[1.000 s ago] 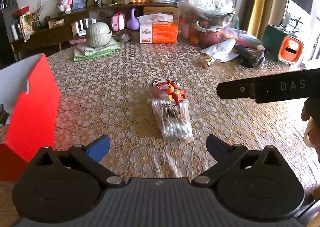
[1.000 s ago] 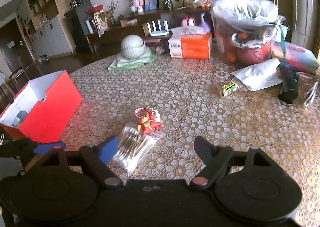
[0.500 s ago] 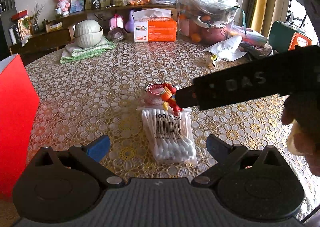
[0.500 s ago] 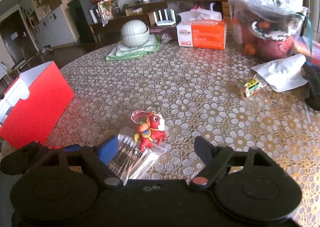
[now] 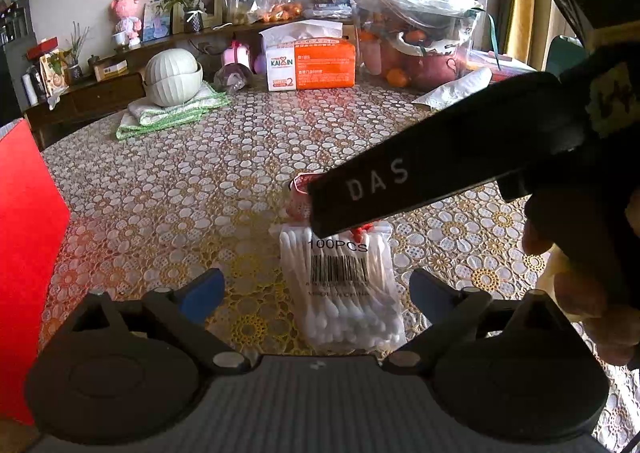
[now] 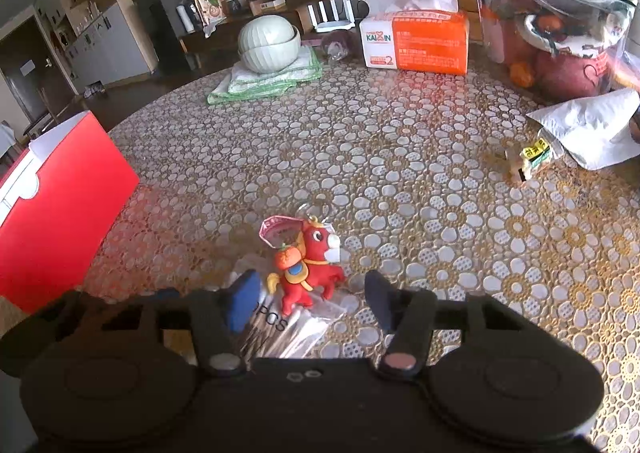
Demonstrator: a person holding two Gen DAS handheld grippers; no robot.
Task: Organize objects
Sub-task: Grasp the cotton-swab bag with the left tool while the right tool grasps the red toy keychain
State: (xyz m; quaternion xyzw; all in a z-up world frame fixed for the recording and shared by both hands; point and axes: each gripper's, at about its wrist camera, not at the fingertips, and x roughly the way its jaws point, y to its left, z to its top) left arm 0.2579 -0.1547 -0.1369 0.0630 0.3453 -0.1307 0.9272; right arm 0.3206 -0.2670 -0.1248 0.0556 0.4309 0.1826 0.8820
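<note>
Left gripper (image 5: 314, 289): jaws spread wide, low over the table, nothing between them but the lower half of the cotton swab bag (image 5: 343, 285).
Right gripper (image 6: 310, 303): jaws apart, straddling the red horse keychain (image 6: 306, 267) without touching it; in the left view its black body crosses above the toy.
Cotton swab bag: flat on the table, clear plastic, barcode label up, marked 100PCS.
Red horse keychain: lies on the top end of the swab bag, its ring and pink tag toward the far side.
Red box (image 6: 60, 209): stands open at the left edge of the table, well apart from both items.
Table (image 6: 400, 181): round, covered with a gold flower-pattern cloth.
Far side: orange tissue box (image 6: 414, 43), stacked pale bowls (image 6: 269, 43) on a folded green cloth.
</note>
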